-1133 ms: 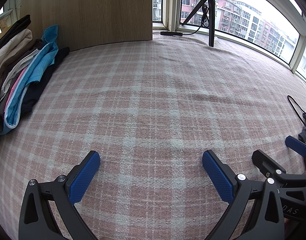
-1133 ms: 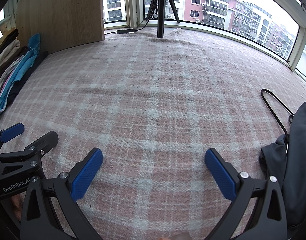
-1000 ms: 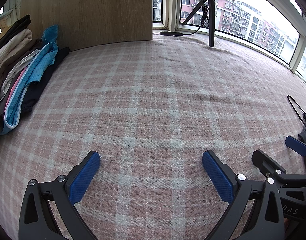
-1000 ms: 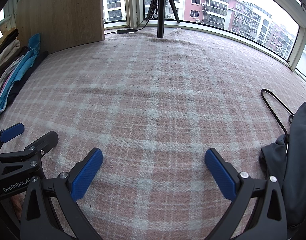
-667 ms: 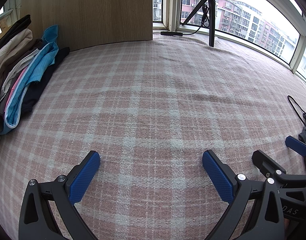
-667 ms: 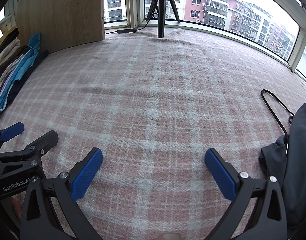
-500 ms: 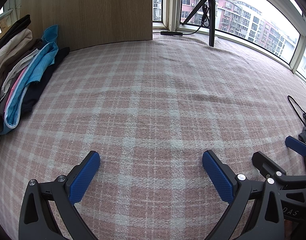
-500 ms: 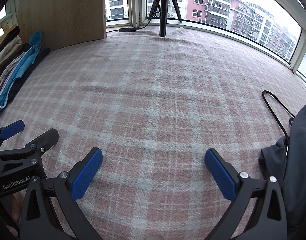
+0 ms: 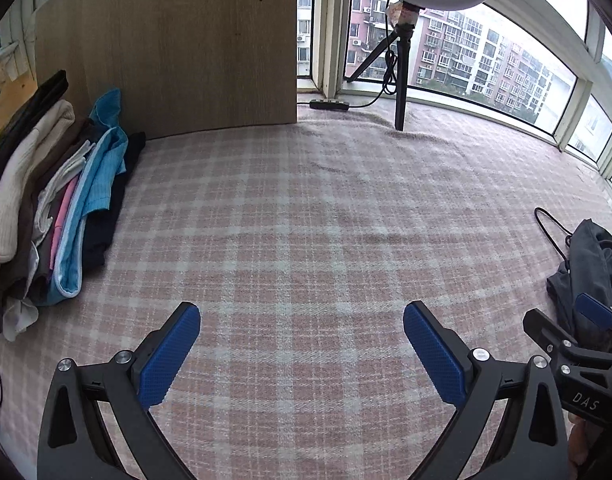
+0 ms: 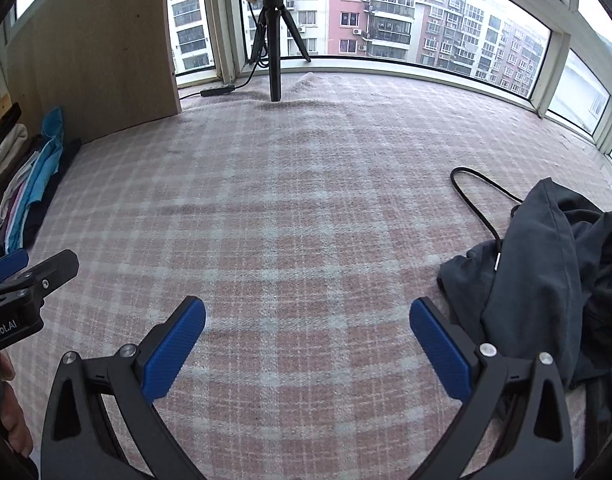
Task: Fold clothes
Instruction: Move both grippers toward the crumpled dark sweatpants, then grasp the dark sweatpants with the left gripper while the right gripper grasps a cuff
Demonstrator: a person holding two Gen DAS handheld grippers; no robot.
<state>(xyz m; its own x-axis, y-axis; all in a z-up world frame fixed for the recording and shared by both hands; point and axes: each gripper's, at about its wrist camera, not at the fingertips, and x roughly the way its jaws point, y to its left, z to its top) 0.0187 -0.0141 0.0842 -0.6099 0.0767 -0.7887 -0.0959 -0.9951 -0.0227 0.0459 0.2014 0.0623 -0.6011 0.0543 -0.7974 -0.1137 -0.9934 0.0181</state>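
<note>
A stack of folded clothes (image 9: 62, 216) is lying at the far left against a wooden panel (image 9: 178, 44). The left hand-held gripper (image 9: 302, 354) is hovering with its jaws spread wide, holding nothing, over the pink plaid blanket (image 9: 306, 208). The right hand-held gripper (image 10: 307, 350) is hovering just beside it, likewise gaping and empty. A crumpled dark grey garment (image 10: 545, 280) is lying at the far right, just beside the right gripper's outer finger, partly covering a black cable (image 10: 477, 196). A tripod (image 10: 274, 40) is standing by the window.

Left gripper (image 9: 302, 344) and right gripper (image 10: 307, 338) gape wide, seemingly hovering.
</note>
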